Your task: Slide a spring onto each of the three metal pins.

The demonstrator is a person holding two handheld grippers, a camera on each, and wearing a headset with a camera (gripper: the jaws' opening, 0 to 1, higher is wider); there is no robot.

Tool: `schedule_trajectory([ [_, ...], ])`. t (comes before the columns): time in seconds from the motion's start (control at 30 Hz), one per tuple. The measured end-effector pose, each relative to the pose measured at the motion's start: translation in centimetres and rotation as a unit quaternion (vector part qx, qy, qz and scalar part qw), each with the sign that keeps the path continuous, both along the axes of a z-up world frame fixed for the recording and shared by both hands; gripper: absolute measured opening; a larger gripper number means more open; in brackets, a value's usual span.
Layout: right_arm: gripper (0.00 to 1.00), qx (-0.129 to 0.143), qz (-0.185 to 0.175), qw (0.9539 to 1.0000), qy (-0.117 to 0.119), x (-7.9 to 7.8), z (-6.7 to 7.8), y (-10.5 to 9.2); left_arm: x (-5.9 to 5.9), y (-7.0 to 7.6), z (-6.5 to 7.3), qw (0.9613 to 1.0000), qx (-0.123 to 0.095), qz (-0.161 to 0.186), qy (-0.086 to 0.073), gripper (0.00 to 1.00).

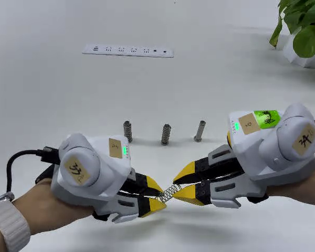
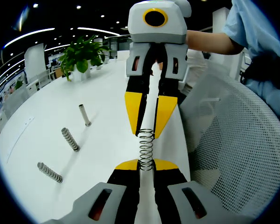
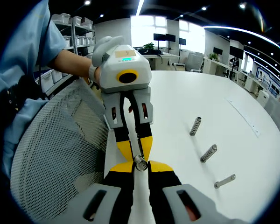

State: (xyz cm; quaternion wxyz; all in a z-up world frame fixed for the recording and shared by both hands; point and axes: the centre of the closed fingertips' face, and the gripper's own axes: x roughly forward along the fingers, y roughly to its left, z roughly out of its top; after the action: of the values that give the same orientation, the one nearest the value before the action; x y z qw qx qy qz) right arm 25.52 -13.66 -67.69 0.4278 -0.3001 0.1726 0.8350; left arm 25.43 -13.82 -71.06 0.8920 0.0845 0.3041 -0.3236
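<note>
Yellow-tipped black jaws on white left gripper (image 1: pixel 160 198) and right gripper (image 1: pixel 175 188); silvery spring (image 1: pixel 169 192); white bench (image 1: pixel 68 94); green plant (image 1: pixel 299 21).

— How much of the spring (image 2: pixel 146 148) can you see?
— Only its middle. One end is buried between the fingertips of the left gripper (image 2: pixel 146 164), the other between those of the right gripper (image 2: pixel 147 134).
— And beyond the fingers?
— The coils of the two upright springs (image 1: pixel 166 134) cover whatever is inside them. The plant (image 1: pixel 299 26) is cut off by the edge, and the markings on the strip (image 1: pixel 128 51) are too small to read.
</note>
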Motion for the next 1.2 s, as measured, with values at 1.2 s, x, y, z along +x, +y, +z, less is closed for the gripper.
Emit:
schedule_trajectory([
  [1.2,0.13,-0.054,0.039,0.9977,0.010,-0.9,-0.9,-0.7,0.6,-2.2,1.5,0.9992,0.005,-0.032,-0.023,0.09],
])
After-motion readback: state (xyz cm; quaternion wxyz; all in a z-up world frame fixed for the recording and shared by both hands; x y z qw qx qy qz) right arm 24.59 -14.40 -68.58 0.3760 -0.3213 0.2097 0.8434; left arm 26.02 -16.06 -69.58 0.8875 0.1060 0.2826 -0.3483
